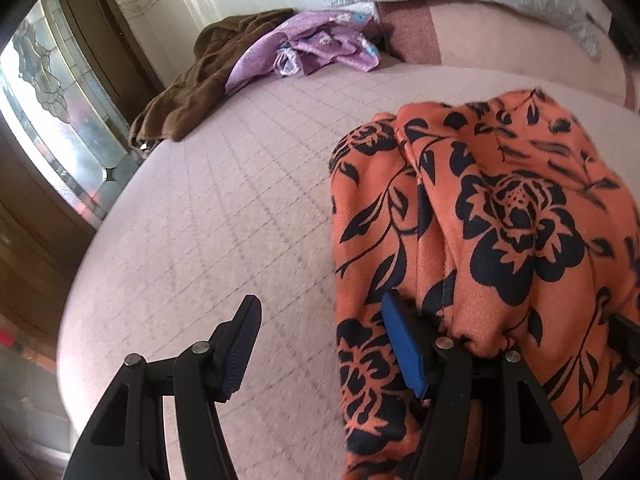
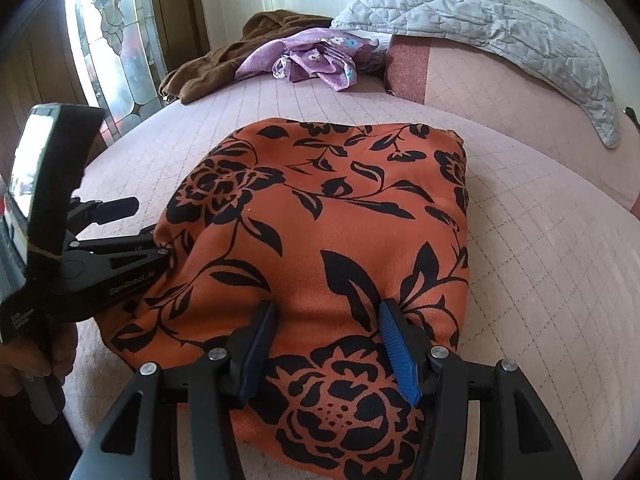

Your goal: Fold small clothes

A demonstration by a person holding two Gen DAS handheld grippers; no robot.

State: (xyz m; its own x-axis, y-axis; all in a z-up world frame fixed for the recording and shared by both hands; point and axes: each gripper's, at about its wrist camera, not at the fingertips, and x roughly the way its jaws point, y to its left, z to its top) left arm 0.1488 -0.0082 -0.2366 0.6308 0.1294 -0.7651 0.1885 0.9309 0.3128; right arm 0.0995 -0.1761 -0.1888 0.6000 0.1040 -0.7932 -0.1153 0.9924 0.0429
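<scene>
Right gripper [image 2: 326,344] astride orange floral garment [image 2: 320,220], left gripper [image 2: 138,224] visible only there

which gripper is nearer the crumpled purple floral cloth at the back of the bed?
Left. The left gripper sits at the orange floral garment's left edge, on the purple cloth's side. The right gripper is over the garment's near end, further right.

**Pink quilted bed, a few things on it**

So the bed [image 2: 540,280] has a pale pink cover stitched in squares. An orange cloth with black flowers [image 2: 332,232] lies near the front edge. Up by the far left edge sit a brown garment [image 2: 216,64] and a purple flowered one [image 2: 316,56], touching. A grey quilted pillow [image 2: 480,12] rests at the far right.
</scene>
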